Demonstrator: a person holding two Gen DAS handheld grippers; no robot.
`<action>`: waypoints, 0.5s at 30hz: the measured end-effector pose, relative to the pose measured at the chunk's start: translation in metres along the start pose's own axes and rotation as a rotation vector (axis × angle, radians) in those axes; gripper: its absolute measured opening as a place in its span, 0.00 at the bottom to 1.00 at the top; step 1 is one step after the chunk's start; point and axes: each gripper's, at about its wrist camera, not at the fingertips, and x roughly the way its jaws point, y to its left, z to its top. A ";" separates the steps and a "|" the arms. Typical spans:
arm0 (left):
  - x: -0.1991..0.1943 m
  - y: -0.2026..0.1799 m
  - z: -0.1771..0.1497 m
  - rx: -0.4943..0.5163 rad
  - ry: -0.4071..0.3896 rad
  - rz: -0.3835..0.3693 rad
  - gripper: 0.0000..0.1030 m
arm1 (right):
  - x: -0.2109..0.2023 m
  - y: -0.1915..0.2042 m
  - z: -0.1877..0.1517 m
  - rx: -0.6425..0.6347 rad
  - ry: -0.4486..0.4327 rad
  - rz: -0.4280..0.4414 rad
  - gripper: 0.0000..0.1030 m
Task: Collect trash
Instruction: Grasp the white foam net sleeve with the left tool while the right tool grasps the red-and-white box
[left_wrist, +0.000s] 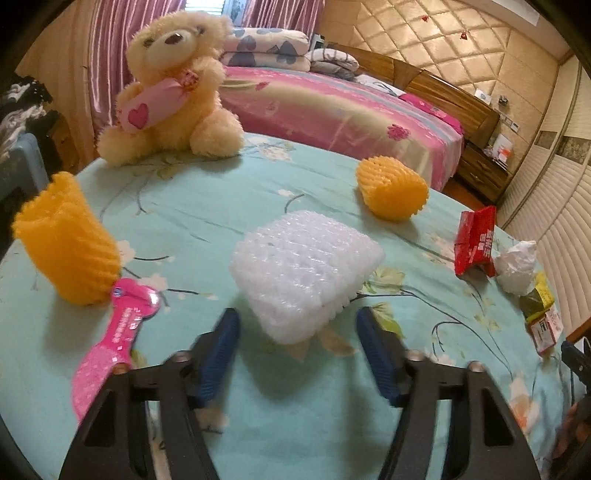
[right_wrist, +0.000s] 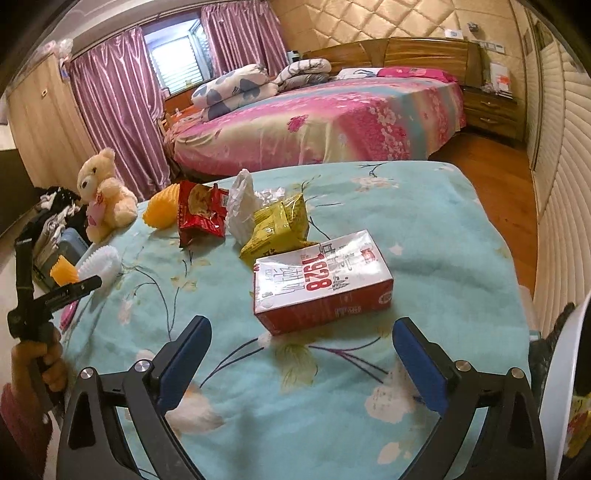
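My left gripper is open, just short of a white bubble-wrap bundle on the turquoise floral cloth. Two orange foam nets lie there, one at the left and one at the far right. A red wrapper, a crumpled white tissue and a yellow wrapper lie at the right edge. My right gripper is open, just short of a red and white carton. Behind it lie the yellow wrapper, tissue and red wrapper.
A teddy bear sits at the table's far left corner. A pink comb package lies near the left orange net. A bed stands behind the table, wood floor to its right. A white bin rim shows at the right.
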 end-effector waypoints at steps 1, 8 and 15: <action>0.003 0.000 0.001 0.003 0.009 -0.007 0.39 | 0.001 -0.001 0.001 -0.002 0.003 -0.003 0.97; 0.005 -0.019 0.001 0.064 0.012 -0.070 0.16 | 0.012 -0.005 0.010 -0.037 0.024 0.008 0.97; 0.000 -0.063 -0.018 0.125 0.059 -0.219 0.15 | 0.026 -0.007 0.014 -0.046 0.068 0.006 0.97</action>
